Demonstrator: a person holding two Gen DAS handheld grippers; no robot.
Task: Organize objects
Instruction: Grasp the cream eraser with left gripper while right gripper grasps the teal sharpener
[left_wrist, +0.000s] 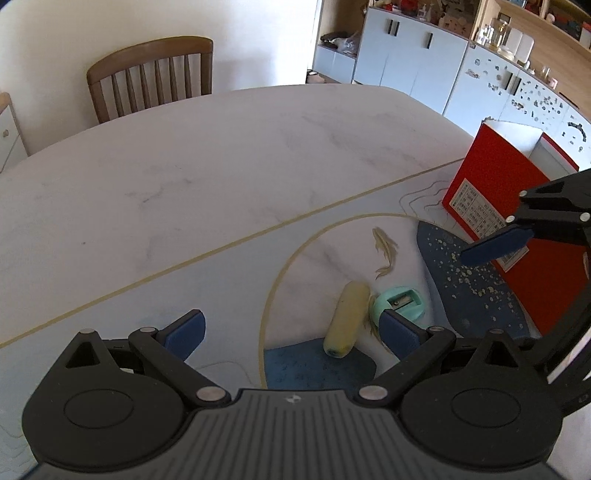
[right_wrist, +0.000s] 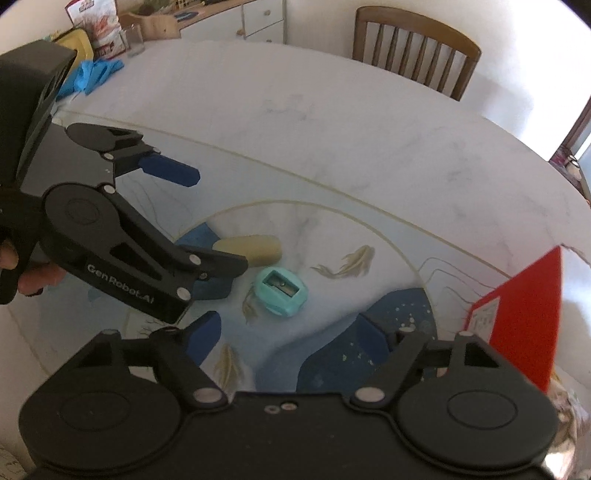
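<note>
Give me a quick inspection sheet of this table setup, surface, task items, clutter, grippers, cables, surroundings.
Surface: pale marble-look table under a fish-print mat.
Job's things: yellow roll lying beside a teal pencil sharpener; red box standing at the mat's edge.
Clutter: blue cloth, glass and packet at the far table edge.
Grippers: left gripper open over the roll; right gripper open above the sharpener, holding nothing.
Cables: nothing seen.
Surroundings: wooden chair, cabinets.
</note>
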